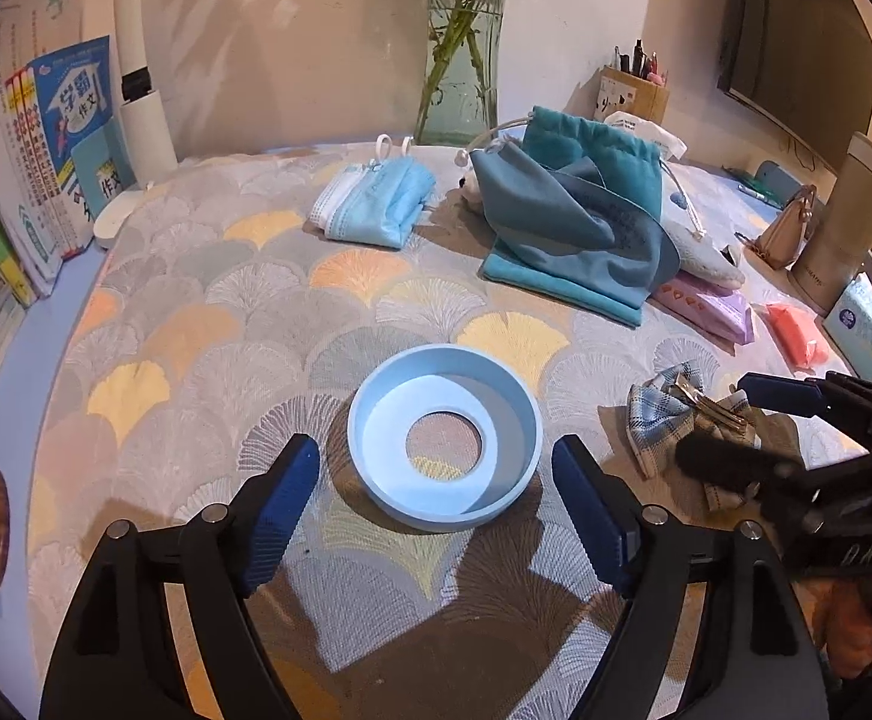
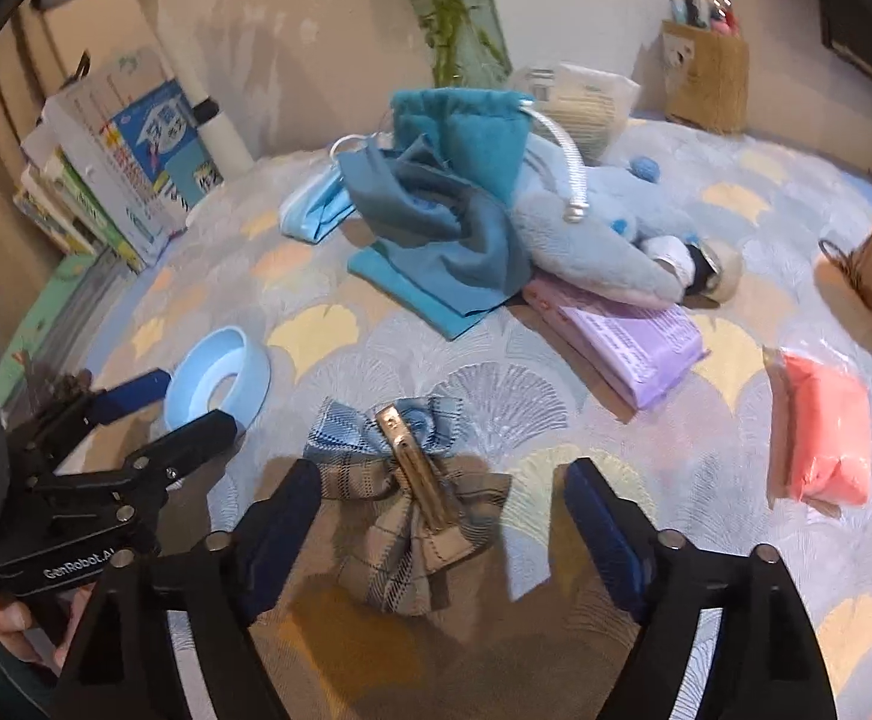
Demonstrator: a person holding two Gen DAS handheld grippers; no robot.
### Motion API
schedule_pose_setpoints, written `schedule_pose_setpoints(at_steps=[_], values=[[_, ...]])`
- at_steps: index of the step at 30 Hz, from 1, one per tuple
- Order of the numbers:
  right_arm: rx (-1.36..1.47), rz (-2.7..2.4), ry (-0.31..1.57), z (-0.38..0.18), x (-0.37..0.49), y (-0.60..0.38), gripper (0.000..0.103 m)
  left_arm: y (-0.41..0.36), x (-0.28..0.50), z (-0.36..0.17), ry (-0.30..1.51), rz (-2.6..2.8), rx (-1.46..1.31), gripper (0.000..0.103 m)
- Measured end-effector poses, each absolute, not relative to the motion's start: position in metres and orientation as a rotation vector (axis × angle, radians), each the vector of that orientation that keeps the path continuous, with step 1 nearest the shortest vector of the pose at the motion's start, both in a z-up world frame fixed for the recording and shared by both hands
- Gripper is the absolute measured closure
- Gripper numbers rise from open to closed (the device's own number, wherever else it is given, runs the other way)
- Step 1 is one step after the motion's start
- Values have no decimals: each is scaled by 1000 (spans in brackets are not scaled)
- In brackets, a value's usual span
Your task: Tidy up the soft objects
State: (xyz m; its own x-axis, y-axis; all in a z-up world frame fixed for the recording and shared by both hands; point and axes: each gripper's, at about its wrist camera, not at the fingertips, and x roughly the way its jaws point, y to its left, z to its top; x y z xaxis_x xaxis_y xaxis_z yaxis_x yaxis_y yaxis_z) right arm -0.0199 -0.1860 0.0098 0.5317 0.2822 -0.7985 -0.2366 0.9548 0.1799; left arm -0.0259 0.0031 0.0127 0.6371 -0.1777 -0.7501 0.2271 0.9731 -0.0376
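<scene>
Right claw (image 2: 442,516) agape over plaid bow (image 2: 403,480)

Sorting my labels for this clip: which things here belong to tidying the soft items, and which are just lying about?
Job:
plaid bow
face masks
teal pouch
plush toy
purple pack
pink pack
blue ring
left tongs
right tongs

Lying about:
books
vase
pen holder

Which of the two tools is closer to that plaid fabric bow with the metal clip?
The right tool. Its open fingers straddle the plaid fabric bow with the metal clip, which lies between them. The left tool, also open, sits off to the side, framing the light blue plastic ring.
</scene>
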Motion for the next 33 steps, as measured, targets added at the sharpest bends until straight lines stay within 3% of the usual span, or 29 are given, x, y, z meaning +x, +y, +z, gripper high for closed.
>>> schedule_pose_setpoints(at_steps=[3, 5, 6, 10, 12, 33], values=[[-29, 269, 959, 6, -21, -175, 17, 0, -25, 11, 857, -211, 87, 27], [-72, 249, 951, 6, -21, -169, 21, -2, -24, 10, 863, -214, 94, 37], [-93, 247, 942, 6, -22, -165, 35, -4, -25, 10, 859, -220, 103, 40], [-132, 269, 919, 8, -24, -156, 58, -7, -29, 12, 829, -200, 137, 45], [-141, 286, 910, 10, -25, -154, 75, -7, -30, 14, 818, -198, 138, 47], [51, 306, 904, 20, -25, -187, 79, 1, -35, 18, 784, -201, 94, 47]])
